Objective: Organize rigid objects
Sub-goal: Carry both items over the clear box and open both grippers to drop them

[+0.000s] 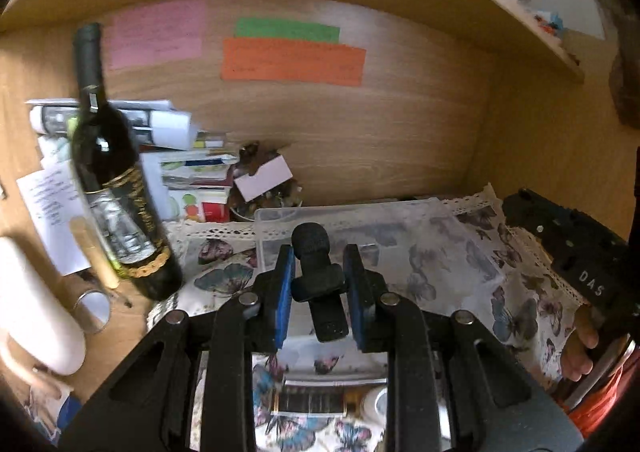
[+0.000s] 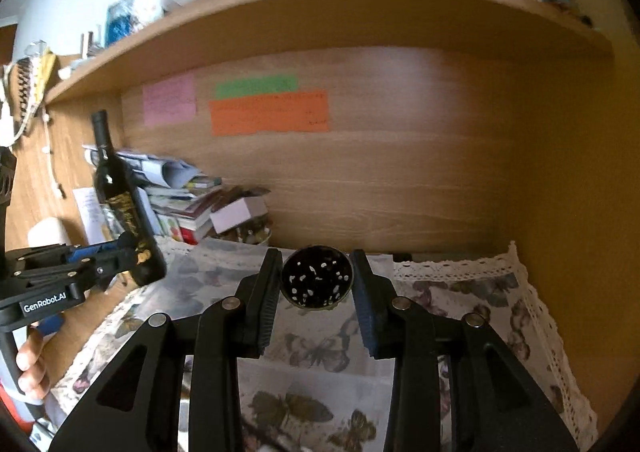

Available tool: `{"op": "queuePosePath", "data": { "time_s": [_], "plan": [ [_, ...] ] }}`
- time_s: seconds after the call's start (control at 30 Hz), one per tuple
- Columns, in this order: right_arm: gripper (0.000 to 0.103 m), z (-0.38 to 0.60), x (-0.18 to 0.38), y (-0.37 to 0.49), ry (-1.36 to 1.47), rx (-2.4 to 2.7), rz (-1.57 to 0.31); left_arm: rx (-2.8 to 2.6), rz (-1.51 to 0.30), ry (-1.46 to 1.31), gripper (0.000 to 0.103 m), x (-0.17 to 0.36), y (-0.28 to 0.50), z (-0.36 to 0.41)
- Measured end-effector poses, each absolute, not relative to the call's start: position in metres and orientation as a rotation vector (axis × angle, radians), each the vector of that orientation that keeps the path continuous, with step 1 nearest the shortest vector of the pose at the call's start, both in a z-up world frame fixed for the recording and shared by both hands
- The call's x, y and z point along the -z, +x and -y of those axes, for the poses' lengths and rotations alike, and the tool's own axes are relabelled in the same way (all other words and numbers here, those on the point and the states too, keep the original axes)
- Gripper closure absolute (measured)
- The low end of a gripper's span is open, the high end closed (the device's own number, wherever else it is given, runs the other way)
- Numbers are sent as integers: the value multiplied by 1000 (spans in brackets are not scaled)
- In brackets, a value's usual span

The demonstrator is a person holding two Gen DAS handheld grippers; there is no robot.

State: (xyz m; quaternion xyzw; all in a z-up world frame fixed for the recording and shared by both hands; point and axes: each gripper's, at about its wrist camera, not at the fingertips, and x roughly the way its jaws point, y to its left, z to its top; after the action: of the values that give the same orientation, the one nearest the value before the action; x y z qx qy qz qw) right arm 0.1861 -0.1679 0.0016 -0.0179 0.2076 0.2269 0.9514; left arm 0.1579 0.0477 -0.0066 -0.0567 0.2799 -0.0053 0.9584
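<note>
My left gripper (image 1: 319, 284) is shut on a small black microphone (image 1: 316, 272) with a foam head, held above a clear plastic bin (image 1: 400, 219) on the butterfly-print cloth (image 1: 520, 292). My right gripper (image 2: 317, 288) is shut on a round dark tin (image 2: 317, 276) with pale specks, held over the same cloth (image 2: 480, 300). The left gripper also shows at the left of the right wrist view (image 2: 120, 252). The right gripper's body shows at the right edge of the left wrist view (image 1: 568, 248).
A dark wine bottle (image 1: 116, 179) stands at the left, also in the right wrist view (image 2: 120, 203). Stacked papers and books (image 1: 176, 155) lie behind it. A white cylinder (image 1: 36, 312) and a metal ring (image 1: 94, 310) sit at the left. A wooden shelf (image 2: 320, 3) hangs overhead.
</note>
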Motion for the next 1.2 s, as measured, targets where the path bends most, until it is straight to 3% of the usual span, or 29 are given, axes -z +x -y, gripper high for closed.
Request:
{"op": "queuePosePath", "data": {
  "time_s": [0.43, 0.83, 0.93, 1.1, 1.2],
  "plan": [
    [71, 144, 56, 245, -113, -461, -625, 43, -812, -107, 79, 69, 238, -42],
    [70, 135, 73, 258, -152, -474, -688, 31, -813, -38, 78, 79, 249, -31],
    [55, 135, 72, 257, -149, -473, -682, 31, -811, -48, 69, 76, 247, -32],
    [51, 138, 60, 248, -142, -468, -638, 31, -770, -56, 58, 63, 231, -33],
    [46, 142, 52, 240, -130, -474, -614, 26, -726, -51, 43, 51, 215, -32]
  ]
}}
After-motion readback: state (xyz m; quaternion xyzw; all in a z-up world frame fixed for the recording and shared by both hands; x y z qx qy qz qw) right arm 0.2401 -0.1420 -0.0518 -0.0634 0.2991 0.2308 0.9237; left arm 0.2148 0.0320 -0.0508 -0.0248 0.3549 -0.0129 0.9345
